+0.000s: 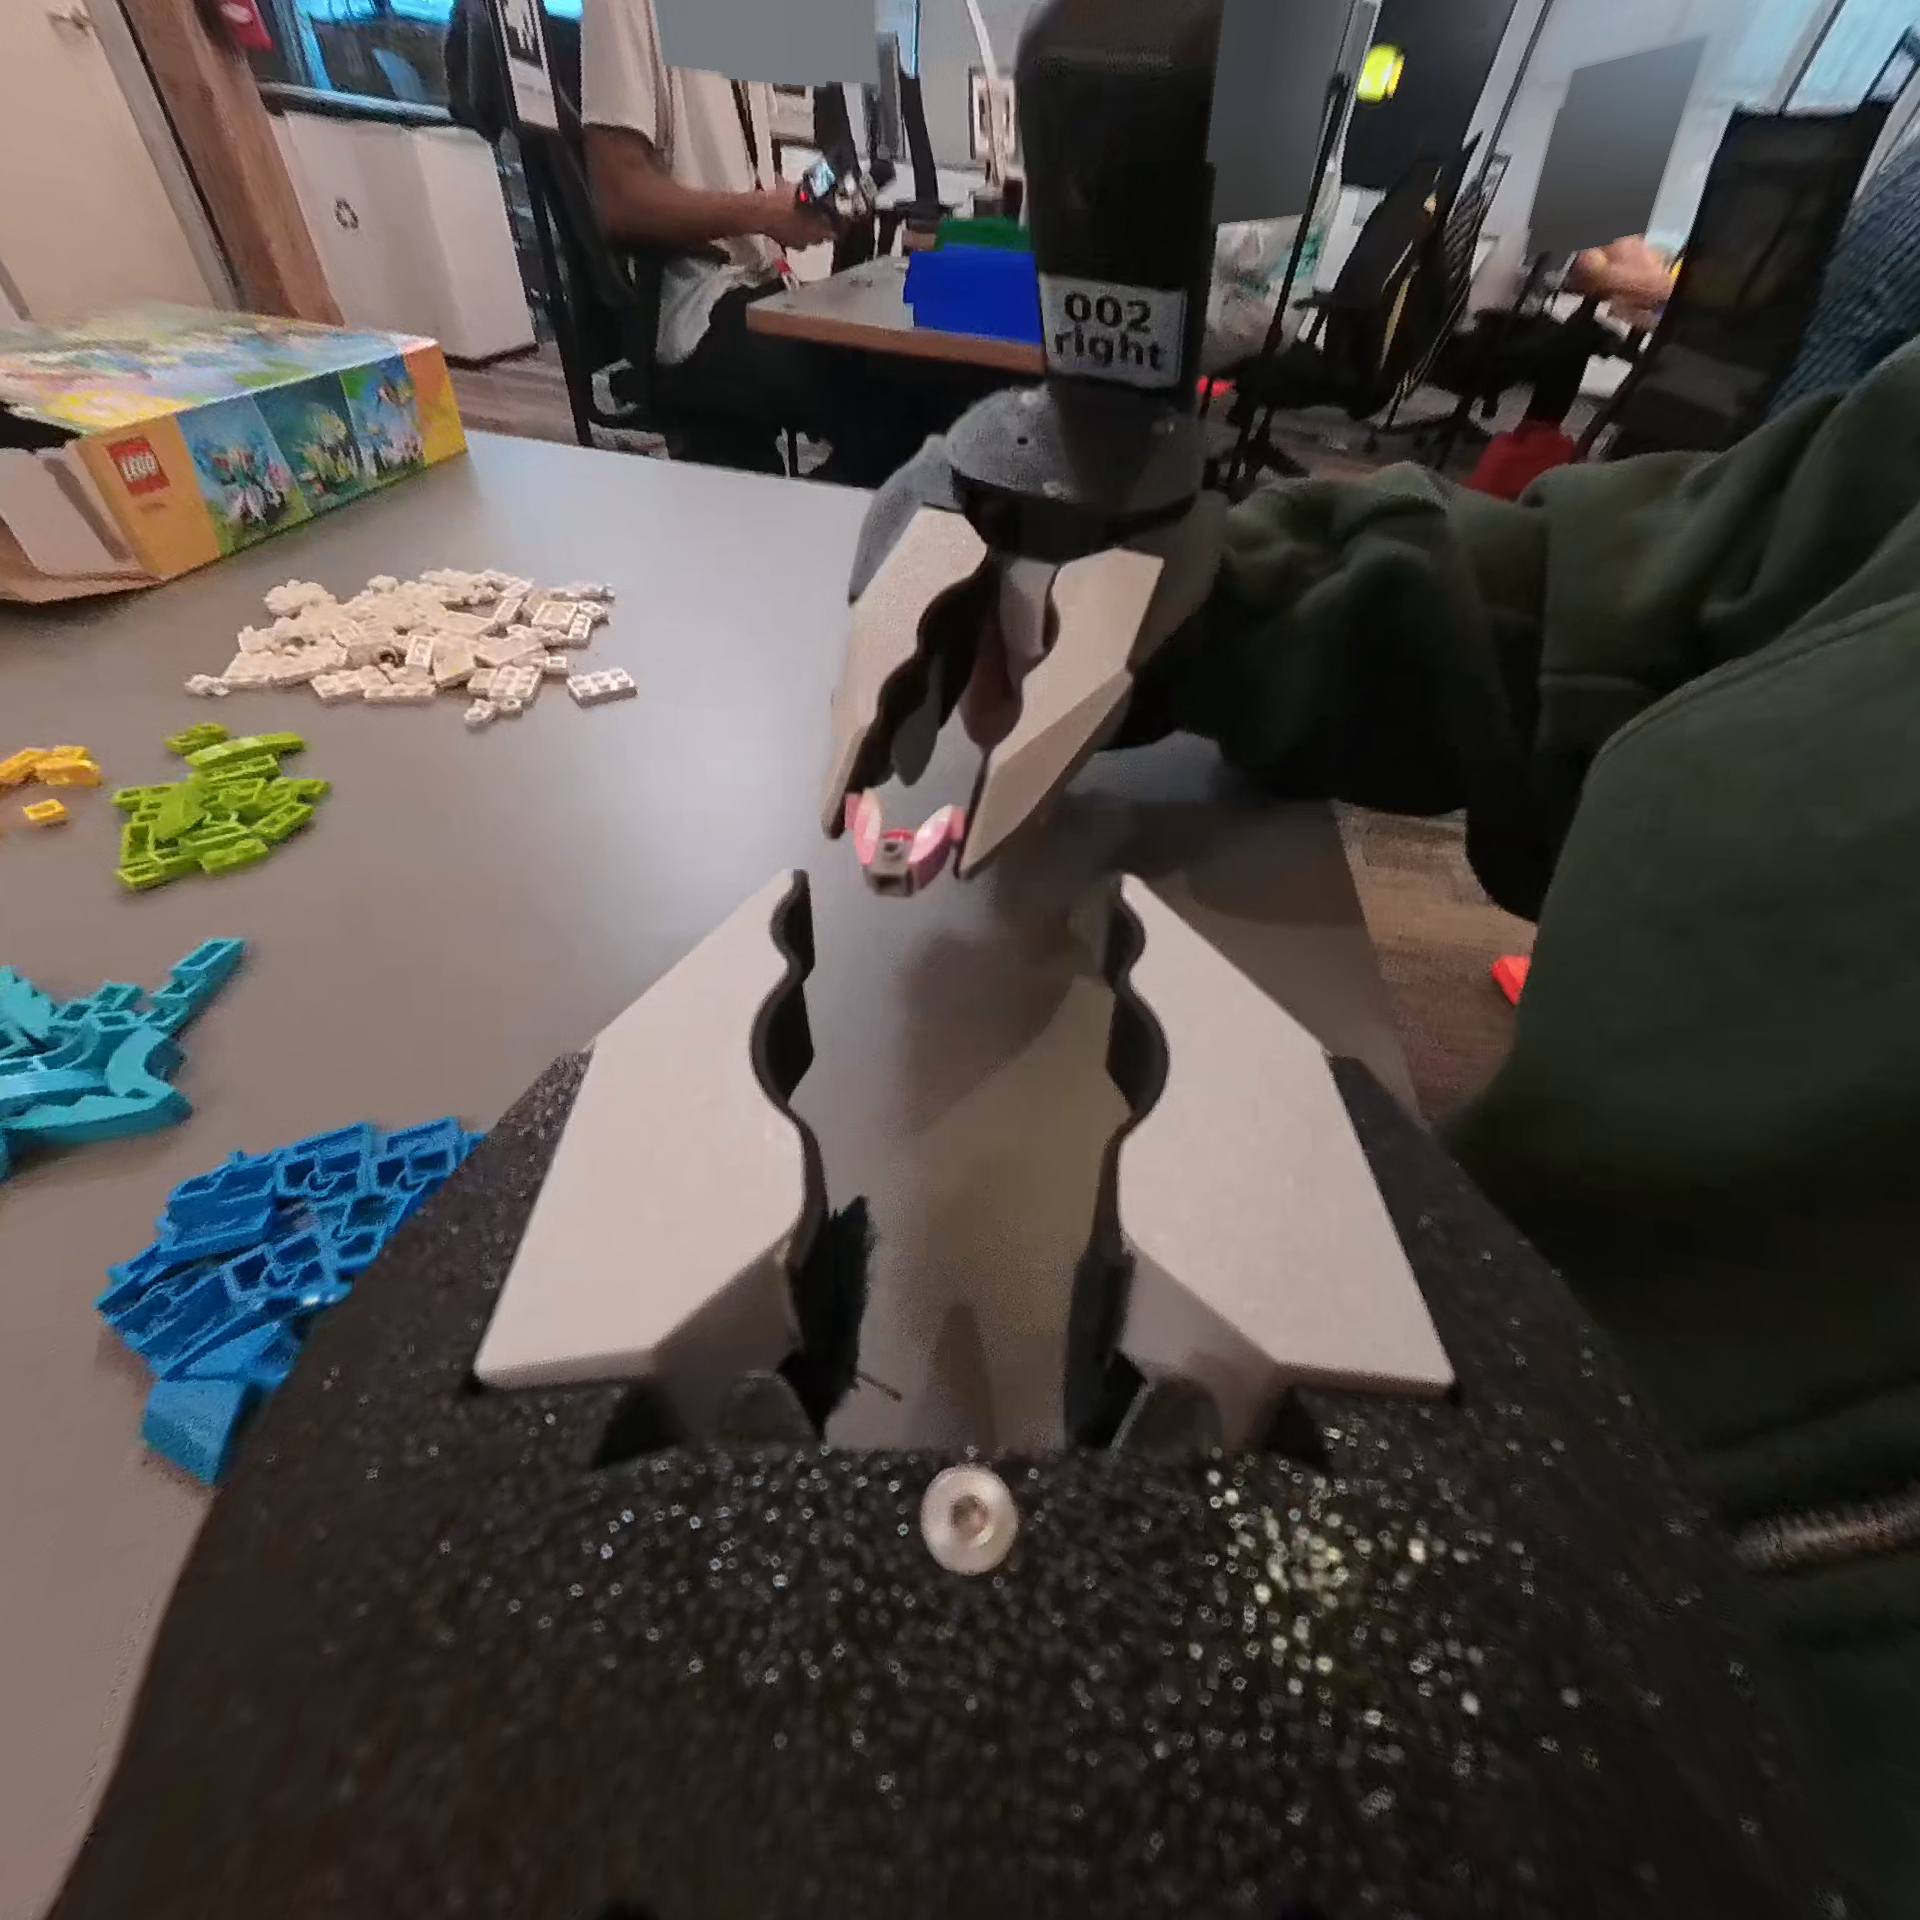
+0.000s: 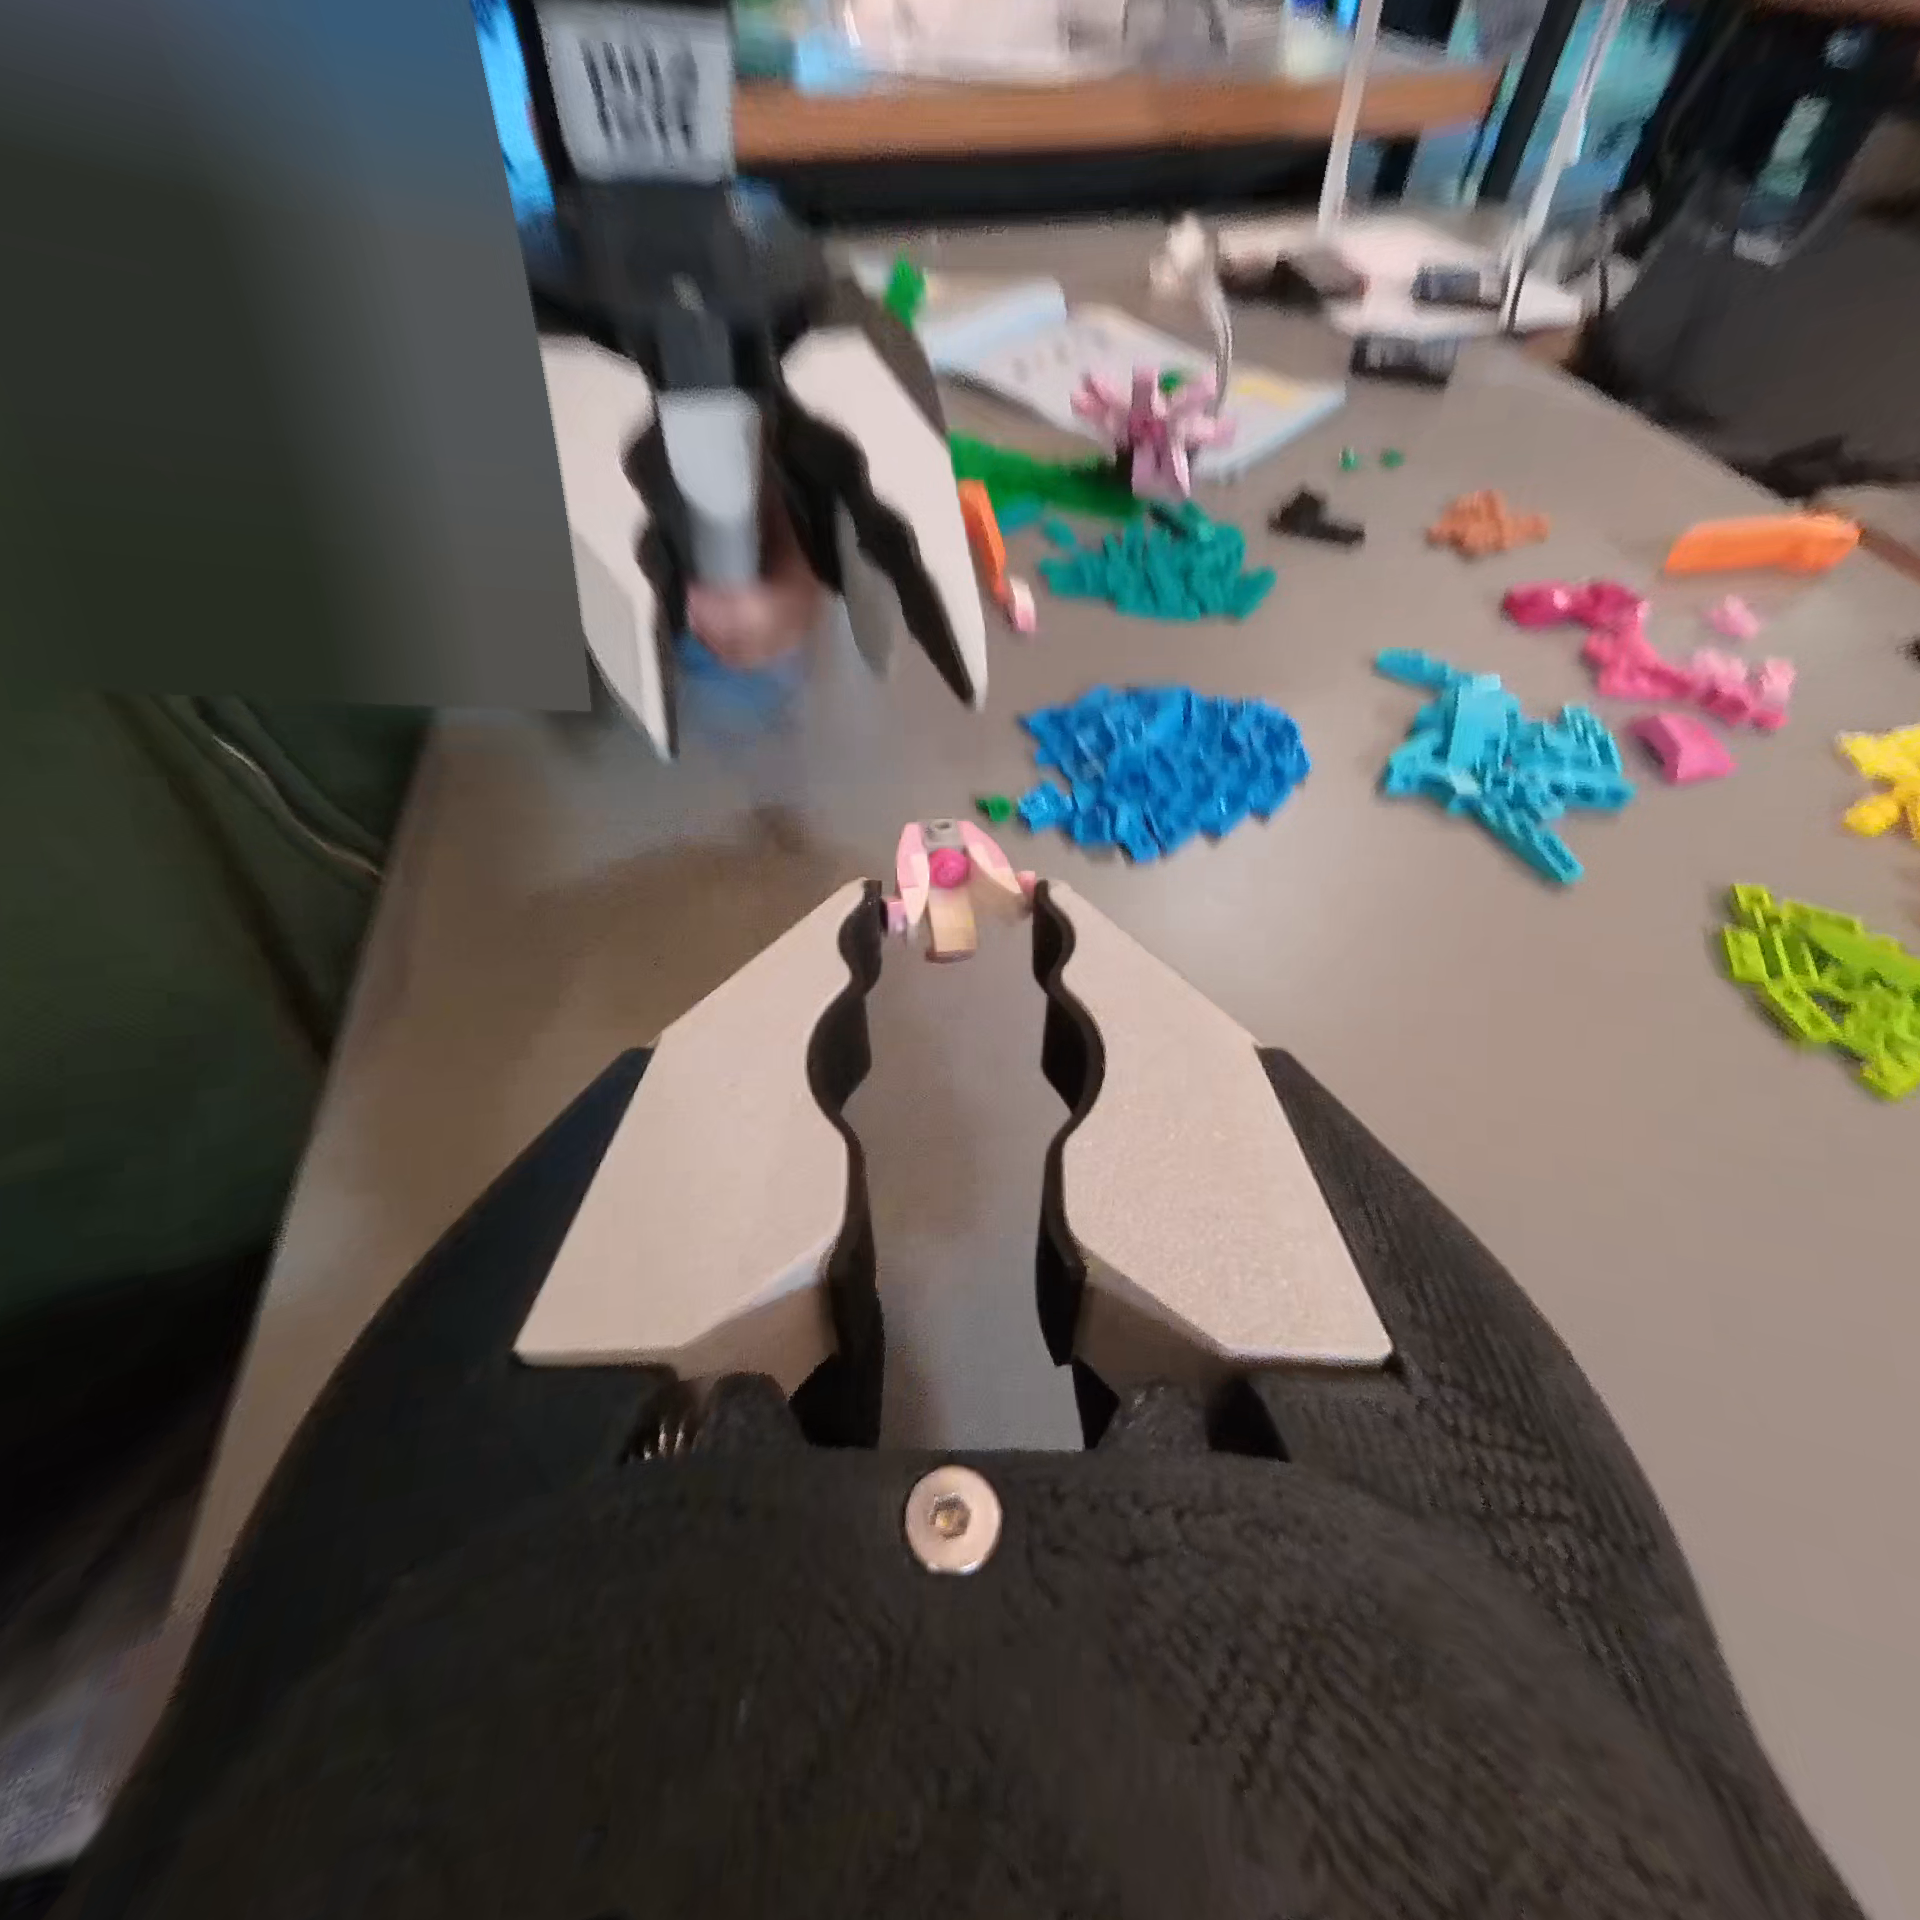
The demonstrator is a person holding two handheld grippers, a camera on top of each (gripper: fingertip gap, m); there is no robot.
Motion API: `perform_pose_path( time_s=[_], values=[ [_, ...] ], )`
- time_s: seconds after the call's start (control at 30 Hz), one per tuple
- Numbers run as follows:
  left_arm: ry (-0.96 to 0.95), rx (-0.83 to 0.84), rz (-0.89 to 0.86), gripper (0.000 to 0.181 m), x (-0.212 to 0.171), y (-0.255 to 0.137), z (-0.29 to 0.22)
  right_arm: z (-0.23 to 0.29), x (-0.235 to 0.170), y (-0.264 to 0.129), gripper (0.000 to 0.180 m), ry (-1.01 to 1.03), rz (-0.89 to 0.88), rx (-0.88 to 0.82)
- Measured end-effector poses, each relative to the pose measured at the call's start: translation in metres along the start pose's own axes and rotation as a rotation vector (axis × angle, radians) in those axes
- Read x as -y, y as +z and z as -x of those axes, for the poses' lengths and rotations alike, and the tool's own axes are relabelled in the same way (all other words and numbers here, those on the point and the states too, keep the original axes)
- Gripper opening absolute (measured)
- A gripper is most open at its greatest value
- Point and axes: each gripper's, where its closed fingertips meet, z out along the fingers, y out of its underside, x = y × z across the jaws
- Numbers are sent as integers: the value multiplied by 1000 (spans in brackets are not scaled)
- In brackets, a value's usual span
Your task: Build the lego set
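Note:
My right gripper [image 2: 951, 904] is shut on a small pink flower piece [image 2: 948, 896] with a grey and tan core, held at its fingertips above the grey table [image 2: 1351, 1195]. In the left wrist view the same right gripper [image 1: 902, 831] points down with the pink flower piece [image 1: 902, 840] between its tips. My left gripper [image 1: 961, 894] is open and empty, its fingertips just below and in front of that piece. It shows in the right wrist view [image 2: 821, 707] at upper left, open. A built pink flower [image 2: 1148, 426] stands farther back.
Sorted brick piles lie on the table: white [image 1: 426, 644], lime [image 1: 213, 810], turquoise [image 1: 94, 1049], blue [image 1: 281, 1236], yellow [image 1: 47, 774], magenta [image 2: 1652, 649], teal-green [image 2: 1153, 566]. The set's box [image 1: 229, 436] and an instruction booklet [image 2: 1101, 358] lie at the back. My green sleeve [image 1: 1558, 644] is on the right. My two grippers' fingertips are within a few centimetres of each other.

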Motion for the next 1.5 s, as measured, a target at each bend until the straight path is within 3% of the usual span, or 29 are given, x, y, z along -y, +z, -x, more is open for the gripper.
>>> perform_pose_path(
  time_s=[0.17, 0.37, 0.57, 0.93, 1.07, 1.13, 1.3, 1.5],
  values=[
    [6, 11, -105, 46, 17, 1, -2, 16, 42, -2, 27, 17, -198, 82],
    [-9, -29, -222, 31, 34, -9, -8, 26, 50, 2, 28, -20, -199, 113],
    [-13, -55, -226, 16, 33, -9, -12, 29, 52, 3, 27, -26, -206, 125],
    [2, -75, -231, 17, 34, -12, -16, 33, 54, 3, 27, -11, -196, 152],
    [-65, -73, -272, 30, 39, -17, -13, 31, 60, 3, 27, 21, -231, 155],
    [17, -16, -303, 25, 45, -23, -10, 32, 64, 1, 27, 65, -259, 178],
    [431, 126, -246, 27, 49, -28, -19, 39, 72, -3, 27, 172, -296, 292],
    [633, 67, -256, 27, 48, -29, -39, 60, 68, -4, 27, 261, -240, 503]
  ],
)
